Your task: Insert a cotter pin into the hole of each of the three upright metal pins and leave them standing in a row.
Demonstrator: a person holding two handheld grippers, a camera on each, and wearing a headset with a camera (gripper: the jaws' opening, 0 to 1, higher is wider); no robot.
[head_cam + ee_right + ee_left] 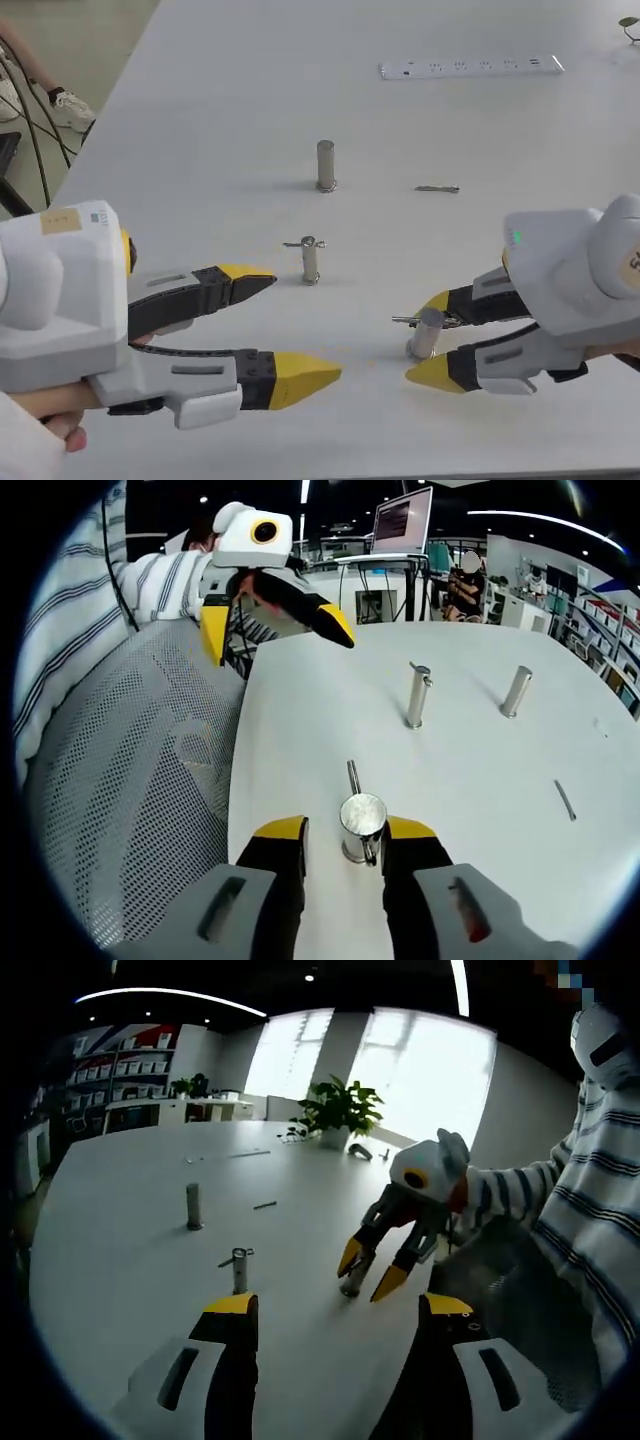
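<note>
White tabletop (pixel 200 120) with a power strip (pixel 470 67) near the far edge, that's pretty much the bench from the head view. Three pins stand on it. The far metal pin (pixel 326 163) is bare, and the middle metal pin (pixel 311 262) has the first cotter pin (pixel 298 243) crossing its top. The near metal pin (pixel 427 335) has the second cotter pin (pixel 403 321) sticking out of its side. The right gripper (pixel 428 338) brackets that near one with its jaws spread either side. The left gripper (pixel 302 325) hovers just over the table, jaws wide and empty. A loose cotter pin (pixel 437 188) lies flat to the right of the far pin. In the left gripper view the jaws gape with nothing between them, and the middle pin (pixel 240 1270) is right ahead. The right gripper (pixel 372 1272) sits beyond it, under a striped sleeve (pixel 590 1210). In the right gripper view the near pin (pixel 362 820) sits against one jaw with a gap to the other, so it's straddled loosely, not clamped. The second cotter pin (pixel 353 777) pokes out beyond it. So I'd say pin two is being finished off and pin three is untouched. Next move is probably to let go here and nip the loose cotter pin by its head. Then line it up dead level with the far pin's hole, maybe steadying that pin with the other gripper. The near pin also looks offset from the other two, so it may need a nudge into the row.
</note>
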